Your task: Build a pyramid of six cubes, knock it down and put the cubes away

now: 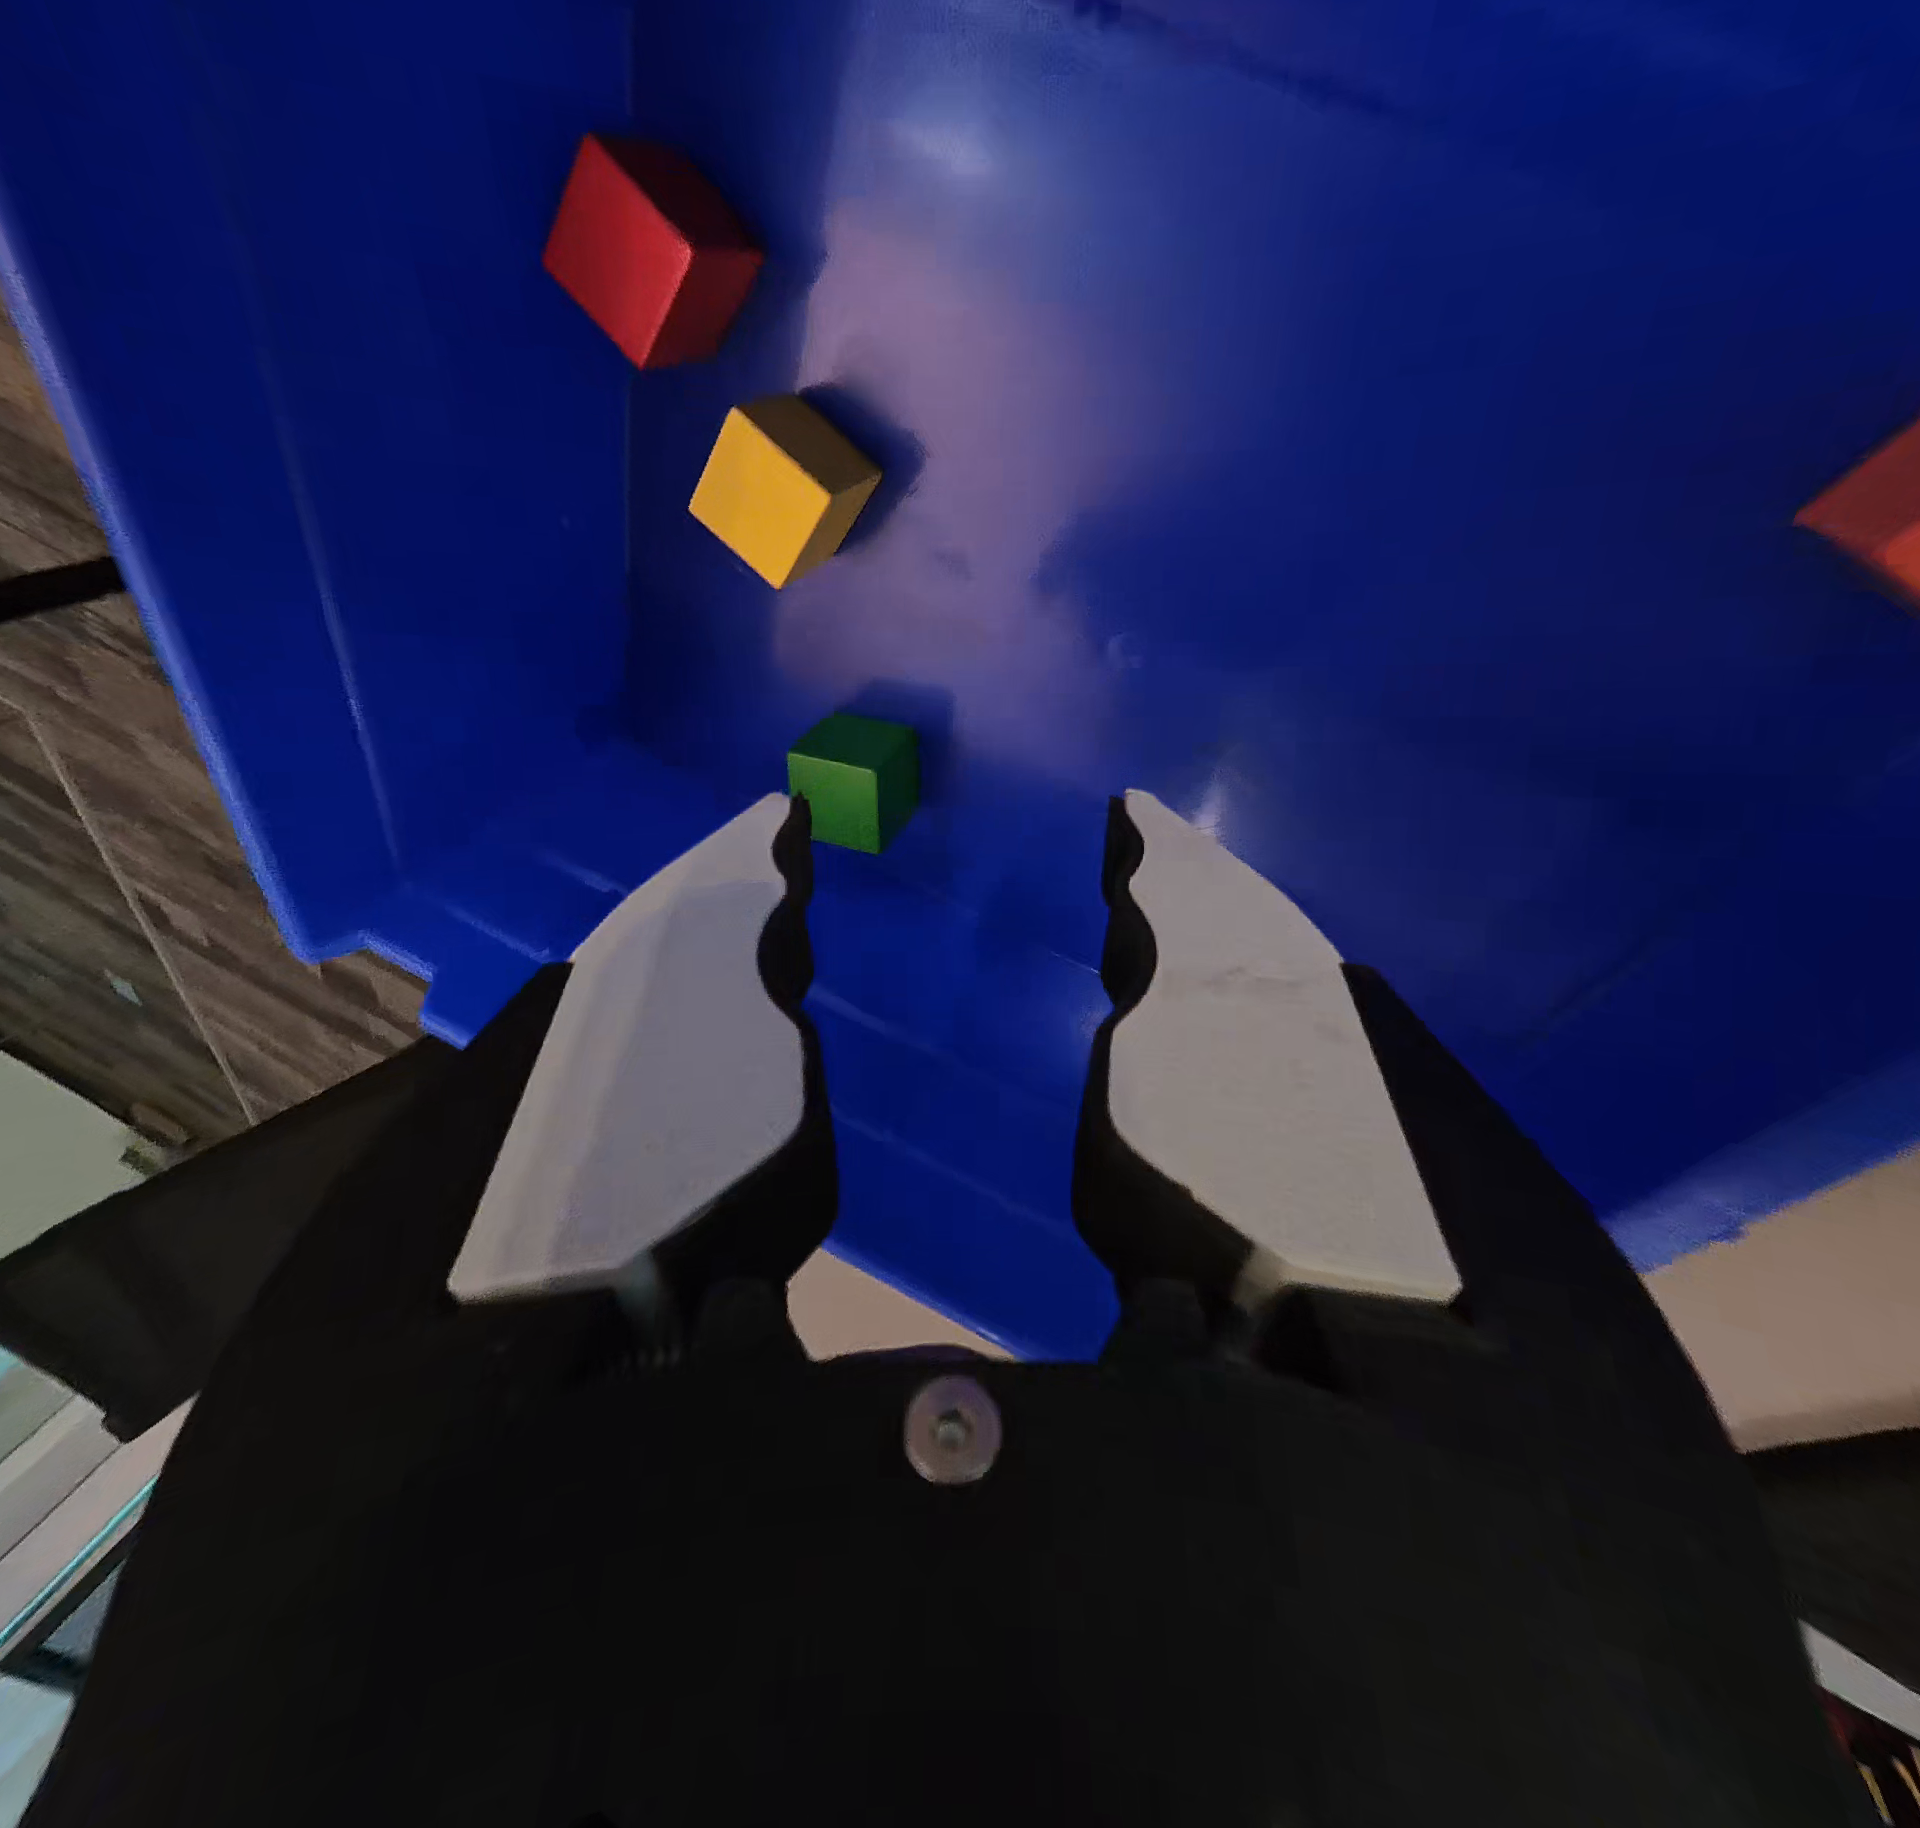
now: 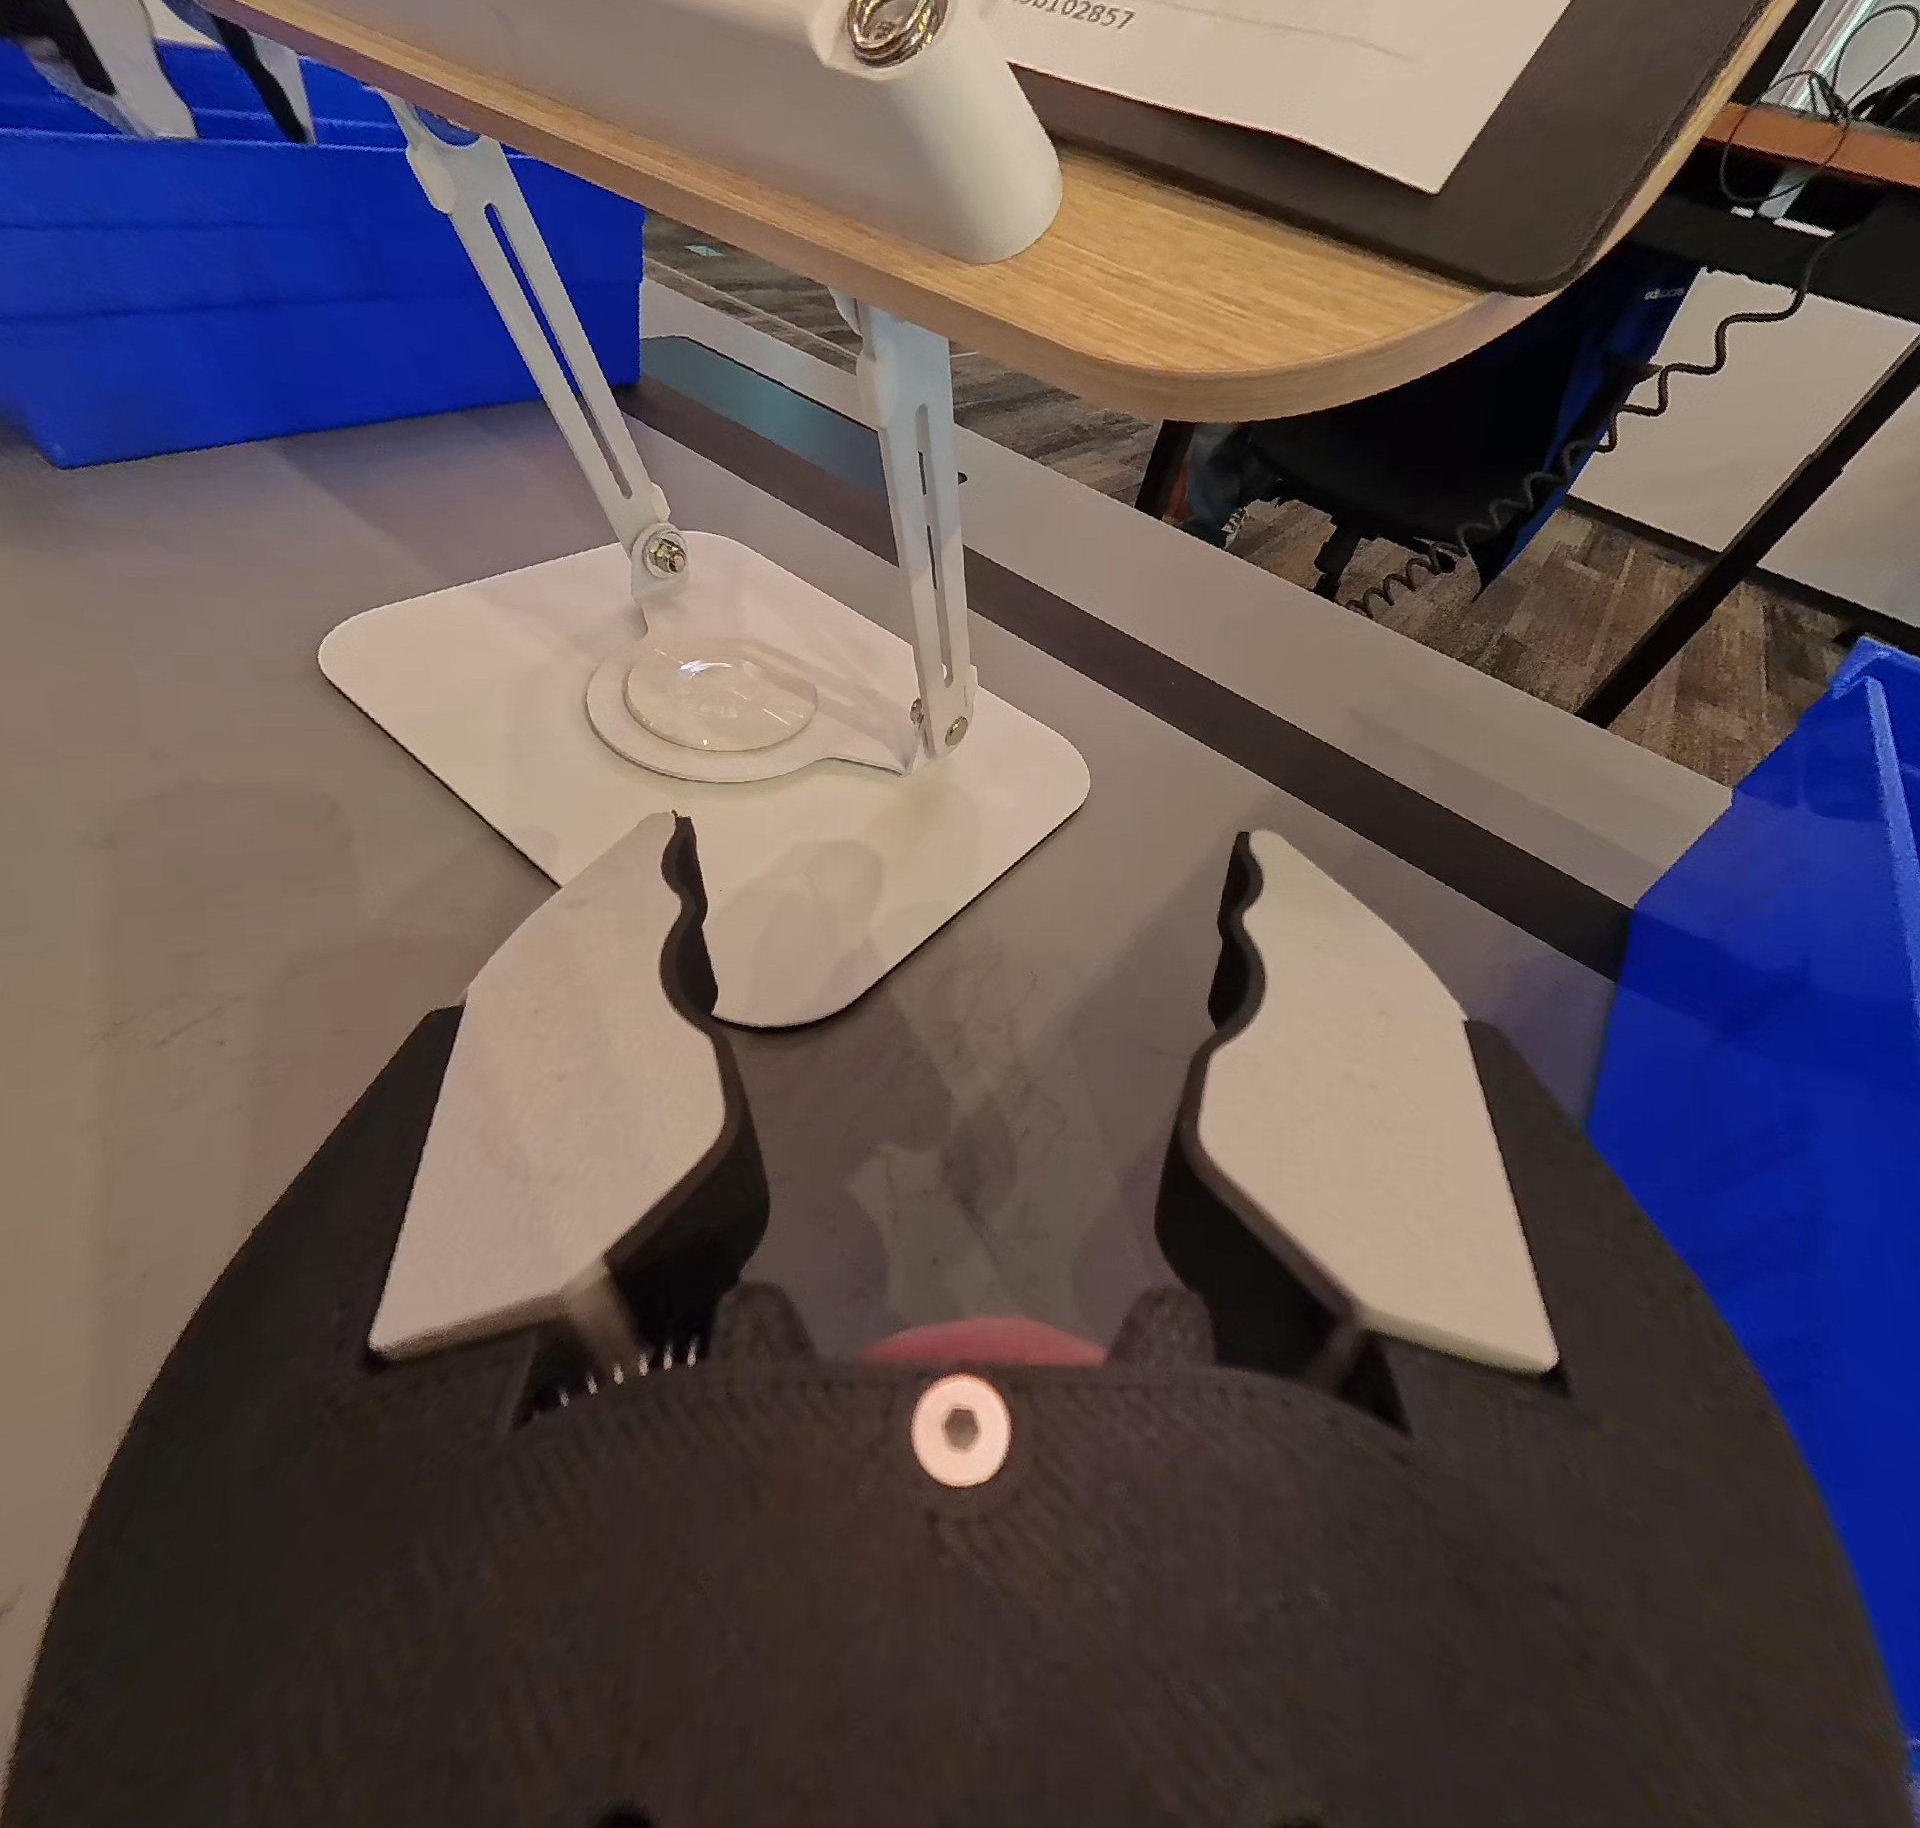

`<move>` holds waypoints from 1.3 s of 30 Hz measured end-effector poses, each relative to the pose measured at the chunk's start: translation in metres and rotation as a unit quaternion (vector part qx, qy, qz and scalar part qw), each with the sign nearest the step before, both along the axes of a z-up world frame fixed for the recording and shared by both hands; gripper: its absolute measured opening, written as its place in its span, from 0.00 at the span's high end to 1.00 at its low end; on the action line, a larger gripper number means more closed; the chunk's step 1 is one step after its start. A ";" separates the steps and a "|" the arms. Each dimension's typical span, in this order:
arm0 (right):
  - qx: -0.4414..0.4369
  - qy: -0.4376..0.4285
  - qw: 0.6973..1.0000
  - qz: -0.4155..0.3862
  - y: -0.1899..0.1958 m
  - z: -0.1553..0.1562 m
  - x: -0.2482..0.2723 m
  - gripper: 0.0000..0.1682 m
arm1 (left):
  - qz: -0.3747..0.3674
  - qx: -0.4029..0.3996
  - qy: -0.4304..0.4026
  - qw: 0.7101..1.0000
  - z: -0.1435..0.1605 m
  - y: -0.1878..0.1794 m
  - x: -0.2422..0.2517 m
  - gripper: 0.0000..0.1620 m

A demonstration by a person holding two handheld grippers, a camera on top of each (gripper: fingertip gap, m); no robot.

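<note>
Fingers (image 1: 727, 947) spread on left gripper (image 1: 956, 812) above blue bin (image 1: 1351, 428), right gripper (image 2: 961, 833) spread, empty

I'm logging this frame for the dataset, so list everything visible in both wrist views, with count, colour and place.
Blue bin: one, blue, under the left gripper; holds the cubes.
Red cube: one, red, on the bin floor, farthest from the fingers.
Yellow cube: one, yellow, between red and green.
Green cube: one, green, just ahead of the left fingertip.
Orange-red cube: one, cut off at the right edge.
Tilted stand: one, white base and legs, wood-look top, on the grey table.
Other blue bins: two, far left and right edge.
Left gripper: open, empty.
Right gripper: open, empty.
</note>
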State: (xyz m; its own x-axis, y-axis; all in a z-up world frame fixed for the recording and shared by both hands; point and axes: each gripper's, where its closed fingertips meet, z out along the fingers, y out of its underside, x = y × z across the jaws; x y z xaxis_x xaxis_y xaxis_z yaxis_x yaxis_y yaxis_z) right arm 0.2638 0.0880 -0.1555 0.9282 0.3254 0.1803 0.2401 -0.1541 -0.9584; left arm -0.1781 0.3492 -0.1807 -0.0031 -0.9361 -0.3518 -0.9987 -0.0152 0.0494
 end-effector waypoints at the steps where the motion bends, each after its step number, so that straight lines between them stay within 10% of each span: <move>1: 0.000 0.000 1.000 0.000 0.000 0.000 0.000 0.43 | 0.004 -0.001 0.010 1.000 -0.005 0.006 -0.003 0.67; 39: -0.005 -0.007 1.000 0.009 0.000 -0.002 -0.003 0.43 | 0.019 -0.109 0.071 0.991 -0.054 0.026 -0.021 0.82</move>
State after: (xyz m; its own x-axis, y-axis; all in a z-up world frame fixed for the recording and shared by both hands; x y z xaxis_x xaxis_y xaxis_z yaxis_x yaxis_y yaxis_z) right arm 0.2606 0.0880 -0.1578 0.9198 0.3430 0.1905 0.2565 -0.1585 -0.9534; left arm -0.1989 0.3752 -0.2350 -0.0022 -0.9901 -0.1405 -0.9804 -0.0255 0.1953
